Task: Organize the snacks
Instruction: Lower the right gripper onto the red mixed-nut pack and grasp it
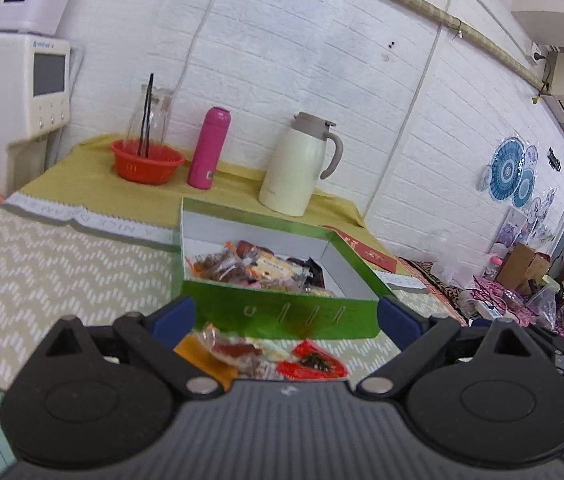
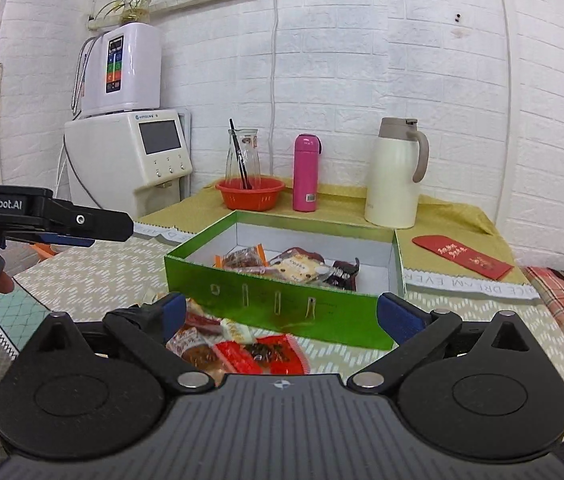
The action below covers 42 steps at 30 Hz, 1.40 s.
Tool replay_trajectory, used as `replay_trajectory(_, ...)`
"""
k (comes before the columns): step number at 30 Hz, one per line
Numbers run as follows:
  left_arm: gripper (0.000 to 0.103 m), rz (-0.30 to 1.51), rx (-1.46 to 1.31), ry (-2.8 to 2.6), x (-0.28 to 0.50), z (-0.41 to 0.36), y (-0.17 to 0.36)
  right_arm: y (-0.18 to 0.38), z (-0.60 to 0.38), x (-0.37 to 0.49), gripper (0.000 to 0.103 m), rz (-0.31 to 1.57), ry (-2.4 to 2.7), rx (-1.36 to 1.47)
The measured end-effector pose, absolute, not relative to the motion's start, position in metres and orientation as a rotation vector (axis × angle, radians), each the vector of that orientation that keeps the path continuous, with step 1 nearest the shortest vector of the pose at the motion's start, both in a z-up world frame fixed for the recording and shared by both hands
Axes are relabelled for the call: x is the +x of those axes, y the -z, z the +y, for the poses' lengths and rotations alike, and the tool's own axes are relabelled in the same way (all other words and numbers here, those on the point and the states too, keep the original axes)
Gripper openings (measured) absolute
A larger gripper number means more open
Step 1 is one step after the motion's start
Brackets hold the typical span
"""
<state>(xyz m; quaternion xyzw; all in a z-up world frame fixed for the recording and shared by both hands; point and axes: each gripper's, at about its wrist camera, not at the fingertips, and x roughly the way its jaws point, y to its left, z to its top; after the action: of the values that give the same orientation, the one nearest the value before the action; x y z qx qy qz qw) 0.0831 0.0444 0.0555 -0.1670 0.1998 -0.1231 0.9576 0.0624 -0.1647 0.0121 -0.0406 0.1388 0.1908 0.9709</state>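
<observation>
Green cardboard box [image 2: 282, 300] on the patterned tablecloth [image 2: 93, 268] holds wrapped snacks [image 2: 294, 266]; loose snack packets [image 2: 241, 350] lie before it. Left gripper [image 1: 286, 316] and right gripper [image 2: 279, 314]: jaws spread wide, empty.

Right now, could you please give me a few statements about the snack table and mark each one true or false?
1. The green box already holds several wrapped snacks. True.
2. The pink bottle lies on its side. False: it stands upright, between the orange basket and the cream jug.
3. Loose snack packets lie on the cloth in front of the box. True.
4. The right gripper is clamped on a red packet. False: its jaws stand wide open, holding nothing.
5. The red envelope is inside the box. False: it lies on the table, to the right of the box.
</observation>
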Motion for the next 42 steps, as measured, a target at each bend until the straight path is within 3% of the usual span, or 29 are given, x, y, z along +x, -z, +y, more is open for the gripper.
replay_trajectory(15,0.096,0.61,-0.337,0.21,0.036,0.065,0.004,0.062,-0.165,0.033,0.103,0.57,-0.4,0.012)
replay_trajectory(25,0.095,0.681,-0.328,0.449,0.022,0.025,0.003,0.067,-0.166,0.021,0.103,0.601,-0.498,0.072)
replay_trajectory(31,0.072,0.772,-0.335,0.499,0.023,0.008,0.012,0.06,-0.183,0.029,0.103,0.594,-0.475,0.087)
replay_trajectory(36,0.07,0.823,-0.366,0.48,0.024,-0.002,0.023,0.049,-0.192,0.067,0.103,0.587,-0.464,0.038)
replay_trajectory(39,0.062,0.816,-0.394,0.461,0.026,-0.005,0.024,0.054,-0.197,0.095,0.086,0.652,-0.516,0.102)
replay_trajectory(42,0.051,0.813,-0.403,0.444,0.033,-0.007,0.024,0.058,-0.206,0.1,0.081,0.682,-0.566,0.18)
